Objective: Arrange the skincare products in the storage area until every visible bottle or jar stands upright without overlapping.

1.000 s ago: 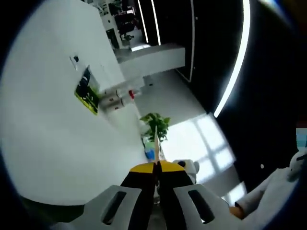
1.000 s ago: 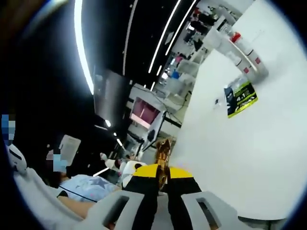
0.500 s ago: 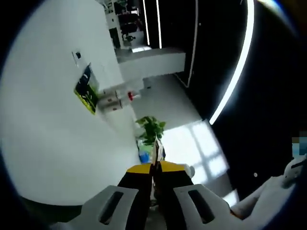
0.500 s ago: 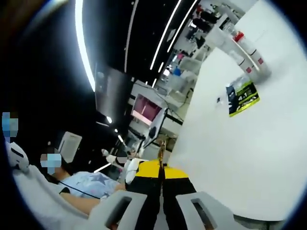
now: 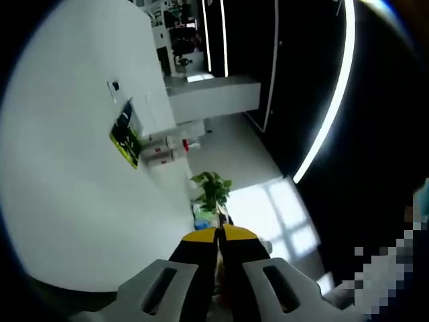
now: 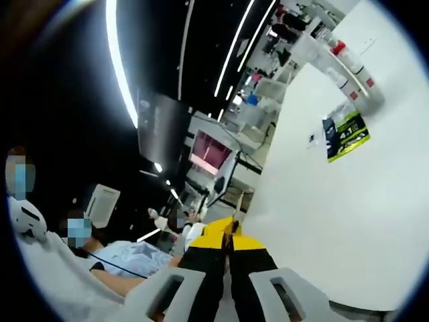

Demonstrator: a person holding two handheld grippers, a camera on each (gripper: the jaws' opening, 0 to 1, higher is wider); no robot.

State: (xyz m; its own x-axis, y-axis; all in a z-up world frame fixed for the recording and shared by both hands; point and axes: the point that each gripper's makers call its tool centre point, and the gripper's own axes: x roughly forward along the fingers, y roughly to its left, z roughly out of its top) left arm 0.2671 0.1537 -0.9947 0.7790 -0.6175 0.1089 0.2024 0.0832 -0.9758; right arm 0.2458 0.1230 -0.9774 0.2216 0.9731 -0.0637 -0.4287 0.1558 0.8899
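yellow-tipped black jaws of the left gripper (image 5: 218,236) are pressed together, nothing between them. right gripper (image 6: 229,240) same, jaws together, nothing held. past the left jaws a green plant (image 5: 212,188) and a white wall (image 5: 67,174). on the wall a black-green poster (image 5: 126,136), just beside it two white bottles (image 5: 167,149) with red caps, lying sideways in view. right gripper view: poster (image 6: 347,135), bottles (image 6: 348,64), pink screen (image 6: 209,149), seated person (image 6: 124,258).

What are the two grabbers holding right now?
Nothing. The left gripper and the right gripper both have their jaws pressed shut with nothing between them, pointing up past a white wall, away from any bottles.
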